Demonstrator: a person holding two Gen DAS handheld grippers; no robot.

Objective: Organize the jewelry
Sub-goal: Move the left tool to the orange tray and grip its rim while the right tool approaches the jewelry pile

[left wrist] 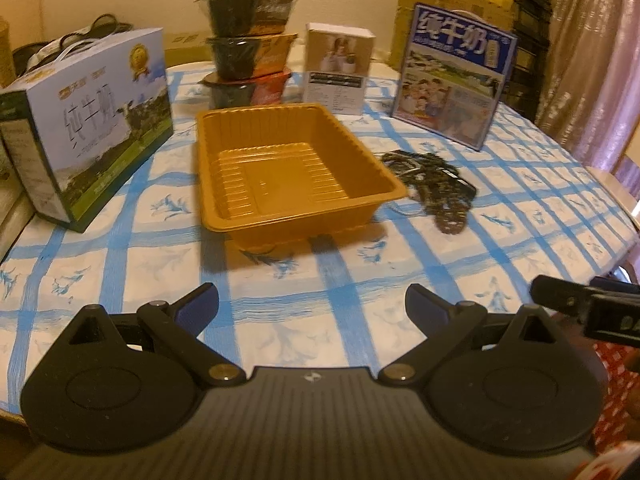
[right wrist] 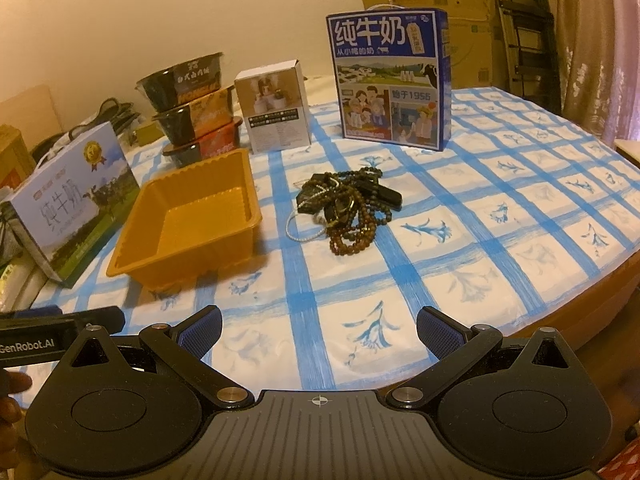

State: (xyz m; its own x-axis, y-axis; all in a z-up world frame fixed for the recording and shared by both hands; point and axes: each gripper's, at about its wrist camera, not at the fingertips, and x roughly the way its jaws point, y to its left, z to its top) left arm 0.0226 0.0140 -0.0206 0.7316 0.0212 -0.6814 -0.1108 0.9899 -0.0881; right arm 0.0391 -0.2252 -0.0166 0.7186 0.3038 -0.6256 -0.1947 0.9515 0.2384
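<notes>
Both grippers, left gripper (left wrist: pixel 312 304) and right gripper (right wrist: pixel 319 327), hover spread wide, empty, above the tabletop (right wrist: pixel 500 240). Jewelry (right wrist: pixel 346 204) lies heaped just right of the tray (right wrist: pixel 188 216).

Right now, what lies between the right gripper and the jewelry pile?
Only bare checked tablecloth lies between the open right gripper and the jewelry pile; the right wrist view shows it.

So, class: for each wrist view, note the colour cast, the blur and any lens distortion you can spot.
Left wrist view: warm orange cast; tangled pile of dark beaded jewelry is blurred; round table's blue-checked cloth bows from fisheye. Right wrist view: same cast, the pile sharper; shiny orange plastic tray throws a soft shadow toward the camera.
</notes>
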